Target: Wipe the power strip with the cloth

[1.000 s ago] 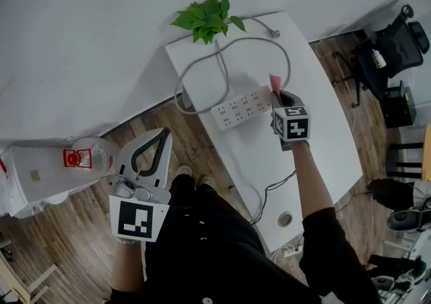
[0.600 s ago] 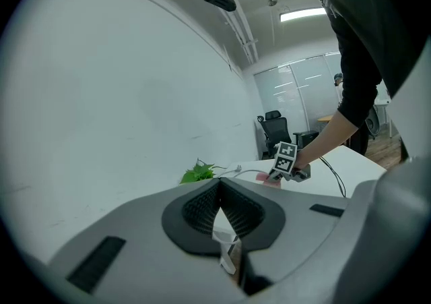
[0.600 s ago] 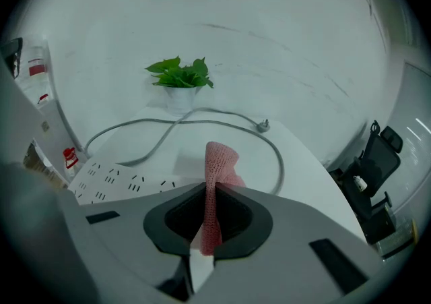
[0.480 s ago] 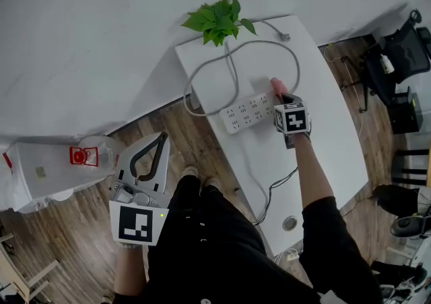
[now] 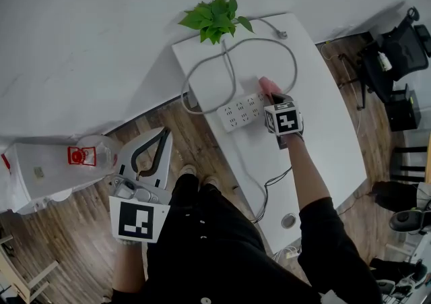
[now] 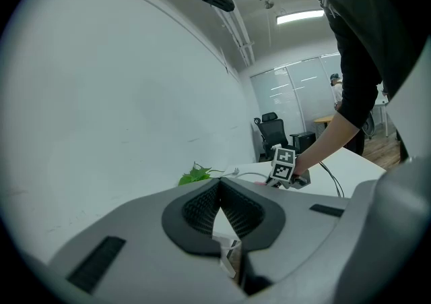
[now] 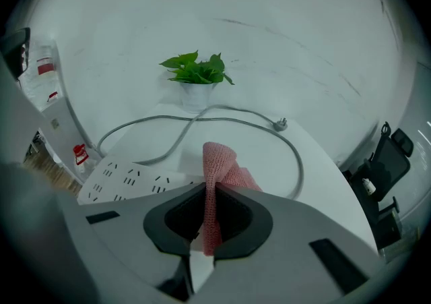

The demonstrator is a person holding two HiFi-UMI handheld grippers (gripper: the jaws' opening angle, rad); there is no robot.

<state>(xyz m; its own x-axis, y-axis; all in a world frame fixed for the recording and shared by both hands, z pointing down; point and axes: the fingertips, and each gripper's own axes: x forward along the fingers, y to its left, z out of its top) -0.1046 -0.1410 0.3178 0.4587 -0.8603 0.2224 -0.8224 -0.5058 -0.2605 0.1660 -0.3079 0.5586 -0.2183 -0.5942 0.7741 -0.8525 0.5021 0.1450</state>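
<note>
Right gripper (image 5: 273, 98) is clamping the pink cloth (image 5: 267, 85) between its jaws, holding it at the right end of the power strip (image 5: 241, 110), which is lying on the white table (image 5: 316, 127). Left gripper (image 5: 160, 137) is hanging left of the table, jaws together, gripping nothing.

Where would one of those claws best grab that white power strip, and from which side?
Probably across its narrow width, coming down from above, at the end away from the cloth. The power strip lies flat on the table, long and slim, so its two long edges are what jaws could span, and the right gripper holds the cloth at the other end.
</note>
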